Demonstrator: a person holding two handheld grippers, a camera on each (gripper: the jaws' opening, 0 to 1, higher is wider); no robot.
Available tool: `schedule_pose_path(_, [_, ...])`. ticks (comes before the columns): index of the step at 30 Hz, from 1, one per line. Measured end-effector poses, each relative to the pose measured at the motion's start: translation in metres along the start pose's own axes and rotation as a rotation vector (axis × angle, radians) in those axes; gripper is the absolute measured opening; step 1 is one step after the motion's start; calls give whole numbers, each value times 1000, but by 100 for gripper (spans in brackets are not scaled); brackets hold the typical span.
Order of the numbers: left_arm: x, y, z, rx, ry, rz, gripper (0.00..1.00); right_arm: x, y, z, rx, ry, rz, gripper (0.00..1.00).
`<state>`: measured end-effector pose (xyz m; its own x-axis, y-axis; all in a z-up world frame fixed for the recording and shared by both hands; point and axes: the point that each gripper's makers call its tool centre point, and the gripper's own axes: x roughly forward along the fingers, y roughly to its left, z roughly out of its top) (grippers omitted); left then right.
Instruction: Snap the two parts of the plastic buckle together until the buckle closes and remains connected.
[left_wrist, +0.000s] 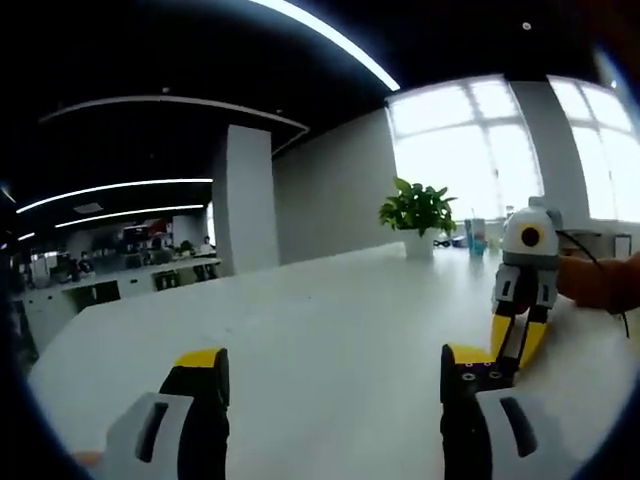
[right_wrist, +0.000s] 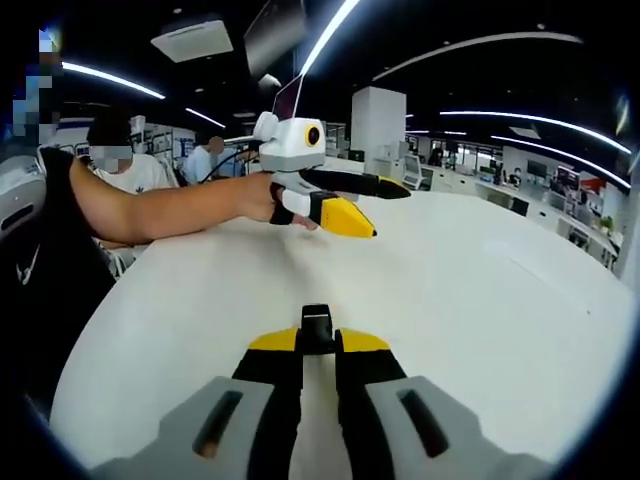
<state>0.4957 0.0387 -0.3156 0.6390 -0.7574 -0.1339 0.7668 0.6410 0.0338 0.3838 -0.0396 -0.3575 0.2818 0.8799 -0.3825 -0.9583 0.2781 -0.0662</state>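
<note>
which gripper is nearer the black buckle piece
Right. The right gripper is shut on the buckle piece; the left gripper hangs open above the table, well apart from it.

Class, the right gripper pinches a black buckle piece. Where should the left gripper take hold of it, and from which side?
Probably by the short end of the buckle piece that sticks out past the right gripper; the rest sits between the shut jaws. The left gripper, jaws open, would come head-on from the far side of the table, since only that end is free.
</note>
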Motion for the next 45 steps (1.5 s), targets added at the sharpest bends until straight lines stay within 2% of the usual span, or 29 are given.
schedule_pose_path(4, [0,8,0,-26,-7,22,88,0,-1,-1,0,3,-7,9])
schedule_pose_path(8, [-1,16,0,-48,-20,55,94,0,-3,-2,1,5,-13,9])
schedule_pose_path(14, [-2,18,3,-53,-46,65,93,0,-6,-3,3,8,-23,10])
schedule_pose_path(21, [-5,25,1,-78,-29,89,83,-2,-11,-4,4,10,-50,10])
schedule_pose_path(28, [-8,34,1,-161,-45,106,85,-4,-20,-4,11,11,-88,10])
schedule_pose_path(34, [-10,40,5,-161,-66,136,87,-4,-23,-4,13,12,-104,10])
schedule_pose_path(40, [-11,42,8,-155,-87,134,81,-6,-31,-6,16,21,-150,10])
schedule_pose_path(43, [-14,46,9,-163,-93,154,76,-7,-35,-6,15,21,-167,10])
schedule_pose_path(44, [-16,52,7,-165,-79,188,76,-8,-36,-5,16,20,-172,10])
schedule_pose_path(45, [-16,53,7,-167,-79,191,76,-8,-37,-5,17,20,-177,10])
